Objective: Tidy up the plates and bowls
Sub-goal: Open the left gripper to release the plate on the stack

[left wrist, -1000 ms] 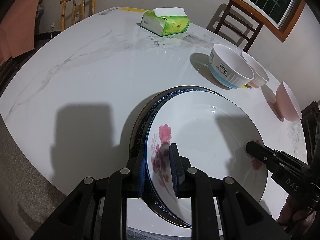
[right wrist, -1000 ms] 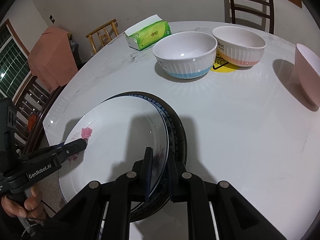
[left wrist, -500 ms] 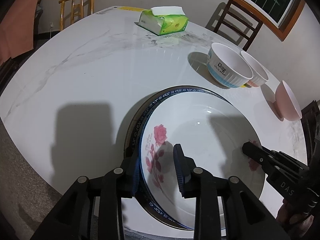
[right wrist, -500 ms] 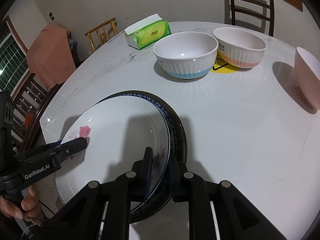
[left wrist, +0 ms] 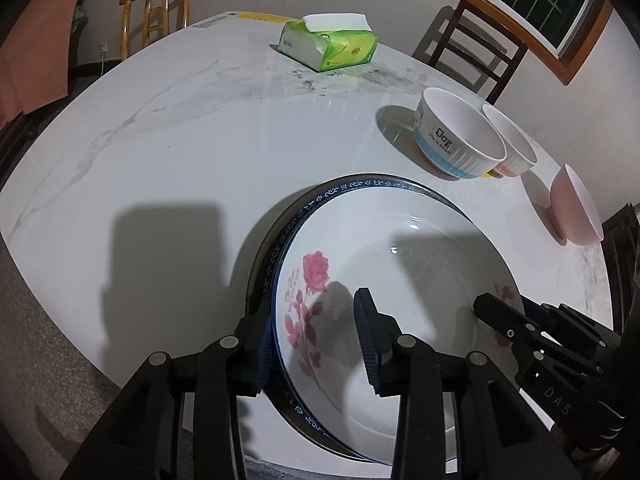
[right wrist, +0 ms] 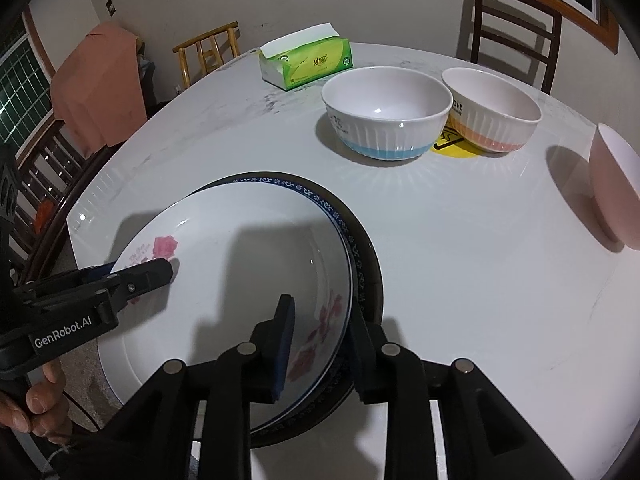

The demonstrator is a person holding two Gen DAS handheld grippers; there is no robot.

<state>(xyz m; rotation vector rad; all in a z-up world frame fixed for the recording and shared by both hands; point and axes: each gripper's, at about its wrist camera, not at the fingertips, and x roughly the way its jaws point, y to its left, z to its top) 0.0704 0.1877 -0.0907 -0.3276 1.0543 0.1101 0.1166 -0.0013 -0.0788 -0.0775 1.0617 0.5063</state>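
A white plate with pink roses (left wrist: 400,264) (right wrist: 240,248) lies on a blue-rimmed plate (left wrist: 360,182) (right wrist: 304,190), which lies on a dark plate at the table's near edge. My left gripper (left wrist: 316,340) is open, its jaws straddling the rose plate's left rim. My right gripper (right wrist: 320,344) is open, its jaws straddling the right rim. A blue-banded white bowl (left wrist: 456,140) (right wrist: 384,116), an orange-banded bowl (left wrist: 512,148) (right wrist: 492,112) and a pink bowl (left wrist: 576,208) (right wrist: 616,184) stand farther back.
A green tissue pack (left wrist: 328,44) (right wrist: 306,60) lies at the far side of the white marble table (left wrist: 180,140). Wooden chairs (left wrist: 472,44) stand around the table. A yellow sticker (right wrist: 452,146) lies under the orange-banded bowl.
Both grippers have opened and let go of the rose plate's rim. The plate has settled onto the blue-rimmed plate.
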